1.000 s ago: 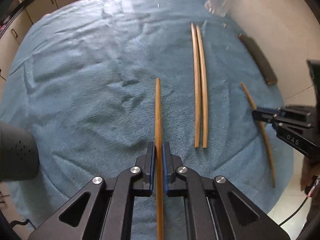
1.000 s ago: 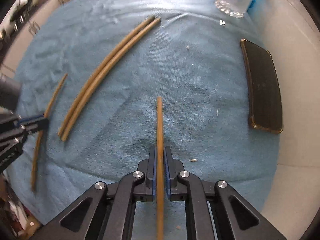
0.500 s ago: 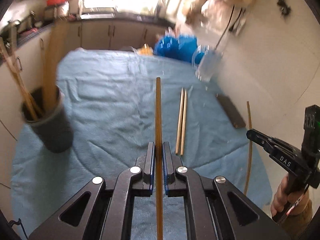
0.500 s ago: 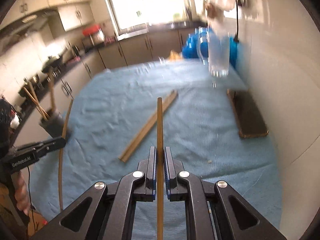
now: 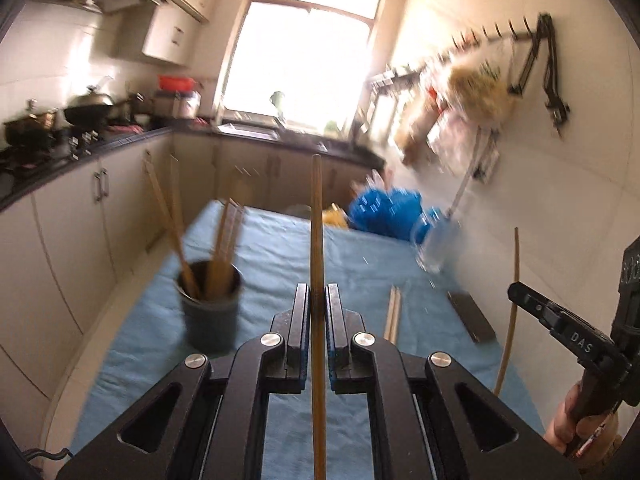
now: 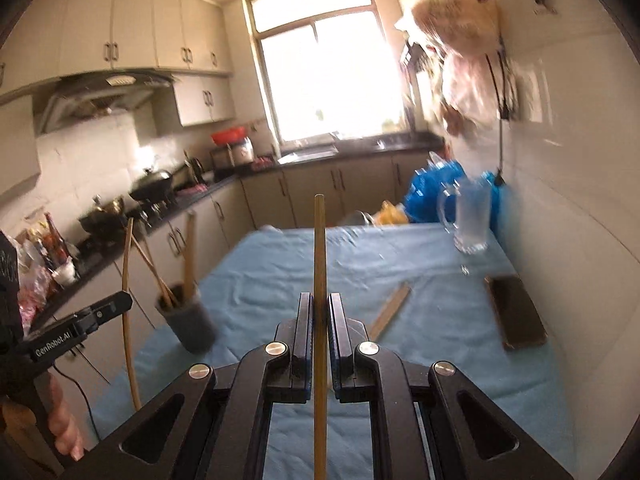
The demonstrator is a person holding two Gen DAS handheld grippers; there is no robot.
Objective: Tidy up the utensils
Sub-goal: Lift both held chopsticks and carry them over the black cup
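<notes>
My left gripper (image 5: 318, 300) is shut on a wooden chopstick (image 5: 317, 220) and holds it upright above the blue cloth (image 5: 280, 264). My right gripper (image 6: 319, 308) is shut on another wooden chopstick (image 6: 319, 248), also raised. A dark grey holder cup (image 5: 210, 312) with several chopsticks stands at the left; it also shows in the right wrist view (image 6: 188, 324). A pair of chopsticks (image 5: 393, 312) lies on the cloth; it also shows in the right wrist view (image 6: 390, 312). The right gripper also shows in the left wrist view (image 5: 516, 292), the left gripper in the right wrist view (image 6: 124, 302).
A glass mug (image 6: 472, 220) stands at the far right of the table. A dark flat case (image 6: 516, 312) lies by the wall. Blue bags (image 5: 384, 208) sit at the far end. Kitchen cabinets (image 5: 80, 216) run along the left.
Both grippers have lifted their chopsticks off the cloth and tilted up, so the views now look across the table to the kitchen. The holder cup has come into view.
</notes>
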